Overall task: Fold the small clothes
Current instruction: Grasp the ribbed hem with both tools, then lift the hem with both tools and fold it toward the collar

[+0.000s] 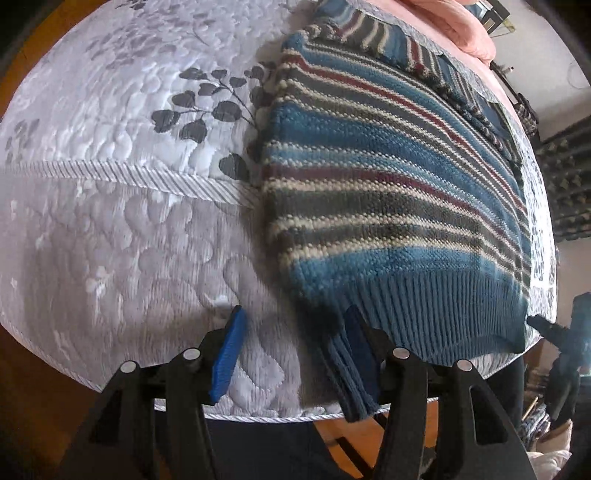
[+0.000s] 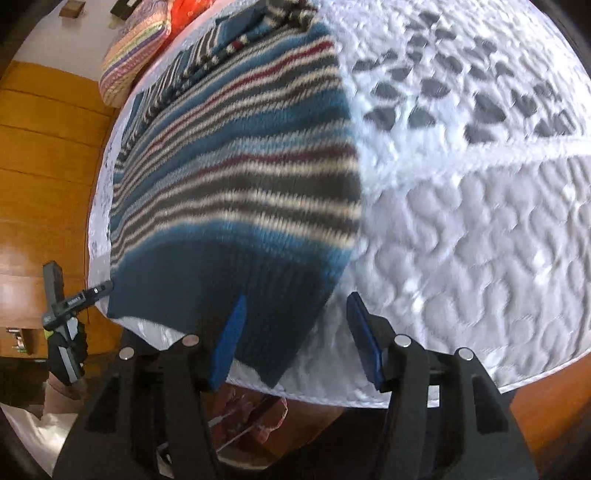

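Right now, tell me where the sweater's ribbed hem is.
The ribbed hem lies at the near edge of the quilted mattress, low and right of centre in the left wrist view, with one corner between the open left hand-held gripper fingers.

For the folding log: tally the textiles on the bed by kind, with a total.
Striped knit sweater: 1
Striped multicolour cushion: 1
Orange-red fabric: 1
Pink fabric: 1
Total: 4

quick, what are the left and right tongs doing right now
Left tongs: open, at the ribbed hem corner of the striped sweater, not clamped on it.
Right tongs: open, straddling the sweater's other hem corner, holding nothing.
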The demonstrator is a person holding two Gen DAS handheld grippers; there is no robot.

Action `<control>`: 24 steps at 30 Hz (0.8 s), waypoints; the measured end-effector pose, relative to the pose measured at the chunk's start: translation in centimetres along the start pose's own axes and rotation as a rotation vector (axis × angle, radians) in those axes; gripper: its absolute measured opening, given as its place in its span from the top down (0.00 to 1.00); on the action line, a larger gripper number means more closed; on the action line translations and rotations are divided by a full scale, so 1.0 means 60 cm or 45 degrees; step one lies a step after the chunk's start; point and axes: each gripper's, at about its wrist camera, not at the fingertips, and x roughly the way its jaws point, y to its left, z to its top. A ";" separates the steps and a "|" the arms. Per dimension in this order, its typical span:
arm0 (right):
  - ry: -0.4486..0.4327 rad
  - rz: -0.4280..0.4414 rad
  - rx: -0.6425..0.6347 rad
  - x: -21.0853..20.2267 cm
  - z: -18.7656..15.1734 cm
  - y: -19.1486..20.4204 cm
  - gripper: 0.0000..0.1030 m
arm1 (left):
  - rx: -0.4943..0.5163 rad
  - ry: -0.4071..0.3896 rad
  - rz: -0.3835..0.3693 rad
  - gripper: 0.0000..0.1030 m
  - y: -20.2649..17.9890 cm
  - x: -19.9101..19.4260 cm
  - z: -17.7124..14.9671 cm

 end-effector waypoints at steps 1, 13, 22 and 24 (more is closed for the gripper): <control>0.010 0.007 -0.001 0.006 -0.001 0.003 0.48 | -0.014 0.001 -0.028 0.47 -0.001 -0.001 -0.001; 0.022 0.030 -0.022 0.036 0.003 0.030 0.72 | -0.113 0.041 -0.166 0.70 -0.019 0.012 -0.021; -0.067 0.223 0.012 -0.007 0.010 0.029 0.90 | -0.293 -0.038 -0.338 0.91 0.019 -0.015 -0.034; -0.107 0.324 0.047 -0.028 0.022 0.027 0.91 | -0.309 -0.077 -0.391 0.92 0.018 -0.030 -0.029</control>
